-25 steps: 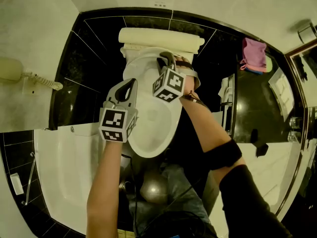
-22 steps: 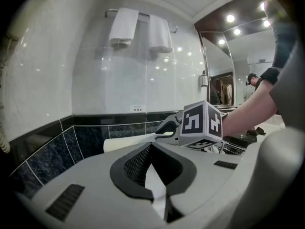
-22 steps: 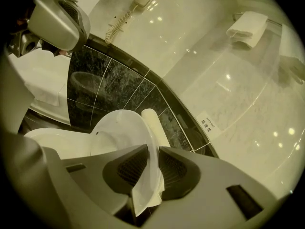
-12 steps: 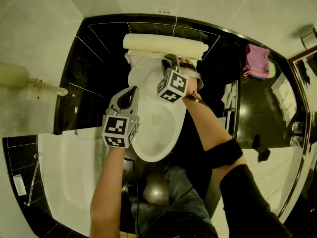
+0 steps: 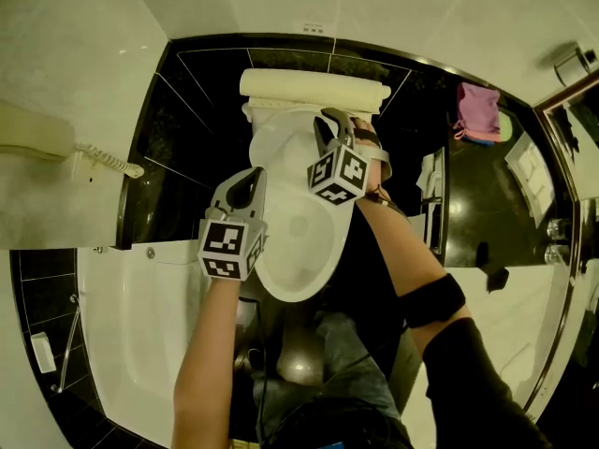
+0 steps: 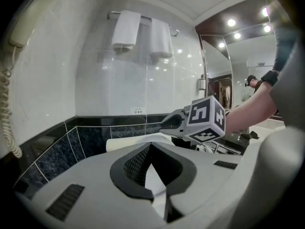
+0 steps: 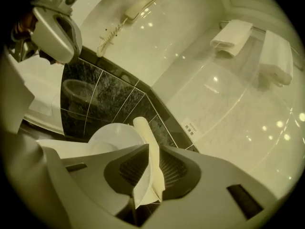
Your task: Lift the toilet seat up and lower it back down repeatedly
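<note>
Head view: the toilet seat (image 5: 292,227), a smooth white oval of glossy plastic, lies over the bowl in front of the cistern (image 5: 314,86), held between the two tools. The left gripper (image 5: 250,180) pinches its left rim; the right gripper (image 5: 329,122) pinches the right rim nearer the hinge. In the right gripper view the jaws clamp a thin cream edge (image 7: 148,166); how far the seat is tilted cannot be told. The seat is judged stiff, moderately light and slippery, and it pivots at the rear. It is best gripped at the side rims, well forward.
</note>
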`<state>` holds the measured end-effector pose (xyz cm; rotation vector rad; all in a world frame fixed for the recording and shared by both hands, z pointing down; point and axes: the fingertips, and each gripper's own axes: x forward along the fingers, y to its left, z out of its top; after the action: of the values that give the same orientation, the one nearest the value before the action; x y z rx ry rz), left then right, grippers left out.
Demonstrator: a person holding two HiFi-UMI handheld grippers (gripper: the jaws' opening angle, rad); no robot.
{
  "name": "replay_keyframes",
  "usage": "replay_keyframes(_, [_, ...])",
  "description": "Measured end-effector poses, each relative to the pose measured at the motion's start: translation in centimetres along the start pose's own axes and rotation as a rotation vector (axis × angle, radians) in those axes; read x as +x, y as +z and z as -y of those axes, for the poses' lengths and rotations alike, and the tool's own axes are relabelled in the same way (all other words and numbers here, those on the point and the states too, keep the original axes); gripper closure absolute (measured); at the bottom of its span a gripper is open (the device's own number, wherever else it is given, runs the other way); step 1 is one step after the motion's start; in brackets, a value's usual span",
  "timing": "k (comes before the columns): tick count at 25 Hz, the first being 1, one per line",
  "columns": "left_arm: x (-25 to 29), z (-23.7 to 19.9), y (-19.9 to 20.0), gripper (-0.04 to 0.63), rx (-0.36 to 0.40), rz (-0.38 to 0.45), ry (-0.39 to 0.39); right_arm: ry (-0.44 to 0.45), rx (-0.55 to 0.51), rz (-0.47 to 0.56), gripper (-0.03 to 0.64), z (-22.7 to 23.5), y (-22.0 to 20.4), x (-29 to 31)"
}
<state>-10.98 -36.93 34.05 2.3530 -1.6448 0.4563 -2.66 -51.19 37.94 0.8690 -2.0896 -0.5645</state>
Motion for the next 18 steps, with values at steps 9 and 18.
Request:
replay_keyframes(9, [-14.3, 5.6, 3.8, 0.607, 0.087, 0.044, -0.112, -0.010, 0.166, 0.009, 0.614, -5.2, 5.5, -19.9])
replay_keyframes(18, [-33.7, 10.3, 3.7, 0.607, 0.153, 0.091, -0.227, -0.102, 0.570, 0.021, 0.614, -13.8, 9.7, -41.8])
